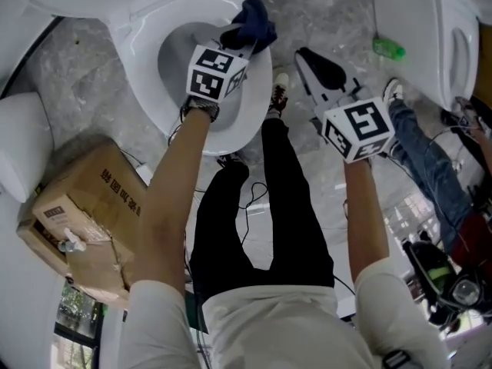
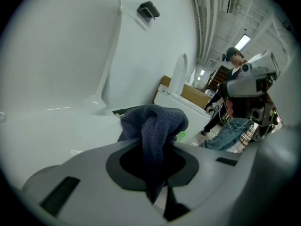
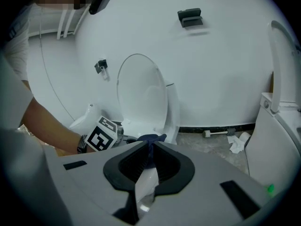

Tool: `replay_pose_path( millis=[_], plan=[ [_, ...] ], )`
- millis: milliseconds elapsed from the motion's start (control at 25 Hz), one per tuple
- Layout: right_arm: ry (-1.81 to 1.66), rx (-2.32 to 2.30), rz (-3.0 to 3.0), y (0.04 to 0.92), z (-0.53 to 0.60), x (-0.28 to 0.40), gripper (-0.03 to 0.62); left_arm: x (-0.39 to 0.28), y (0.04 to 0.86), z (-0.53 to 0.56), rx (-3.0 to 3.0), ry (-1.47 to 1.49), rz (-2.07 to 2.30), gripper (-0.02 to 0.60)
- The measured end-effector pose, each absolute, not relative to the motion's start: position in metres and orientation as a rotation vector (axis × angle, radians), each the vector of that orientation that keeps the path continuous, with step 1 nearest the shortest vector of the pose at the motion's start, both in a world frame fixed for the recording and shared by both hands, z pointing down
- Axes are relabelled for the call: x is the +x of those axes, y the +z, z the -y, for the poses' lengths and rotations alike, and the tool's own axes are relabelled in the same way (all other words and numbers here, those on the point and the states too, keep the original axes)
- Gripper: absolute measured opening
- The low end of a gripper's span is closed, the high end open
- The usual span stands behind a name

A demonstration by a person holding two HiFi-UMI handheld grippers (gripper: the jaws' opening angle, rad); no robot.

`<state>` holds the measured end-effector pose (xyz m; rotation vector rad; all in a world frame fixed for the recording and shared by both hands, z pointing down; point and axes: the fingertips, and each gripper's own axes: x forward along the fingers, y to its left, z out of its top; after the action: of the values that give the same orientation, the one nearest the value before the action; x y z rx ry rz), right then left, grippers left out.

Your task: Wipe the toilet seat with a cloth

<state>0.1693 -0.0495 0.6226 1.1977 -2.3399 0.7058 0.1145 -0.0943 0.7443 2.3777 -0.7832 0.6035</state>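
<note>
In the head view, the left tool is clamped on the dark blue cloth at the far edge of the toilet seat. I think wiping is going on and most of the ring is left to do. The right tool hangs over the floor. A cardboard box sits close by.

In the left gripper view, the cloth bunches up, pinched tight.

In the right gripper view, the jaws are together with nothing in them. The lid stands up, so nothing blocks the seat.
</note>
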Motion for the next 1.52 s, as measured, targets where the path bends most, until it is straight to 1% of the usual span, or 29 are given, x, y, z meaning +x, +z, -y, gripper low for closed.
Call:
replay_pose_path(
  millis=[240, 480, 640, 1160, 1520],
  plan=[
    [0.703, 1.259, 2.315, 0.623, 0.035, 0.176, 0.049, 0.129, 0.746, 0.053, 2.414, 0.644, 0.588, 0.046],
    [0.718, 1.297, 2.289, 0.625, 0.005, 0.179, 0.049, 0.131, 0.747, 0.006, 2.397, 0.636, 0.454, 0.046],
    [0.734, 1.319, 2.272, 0.624, -0.015, 0.179, 0.049, 0.128, 0.749, -0.033, 2.382, 0.684, 0.365, 0.046],
    [0.74, 1.309, 2.28, 0.614, -0.061, 0.144, 0.049, 0.076, 0.756, -0.138, 2.296, 0.798, 0.215, 0.046],
    [0.757, 1.297, 2.298, 0.609, -0.076, 0.116, 0.049, 0.035, 0.755, -0.186, 2.374, 1.1, -0.015, 0.046]
  ],
)
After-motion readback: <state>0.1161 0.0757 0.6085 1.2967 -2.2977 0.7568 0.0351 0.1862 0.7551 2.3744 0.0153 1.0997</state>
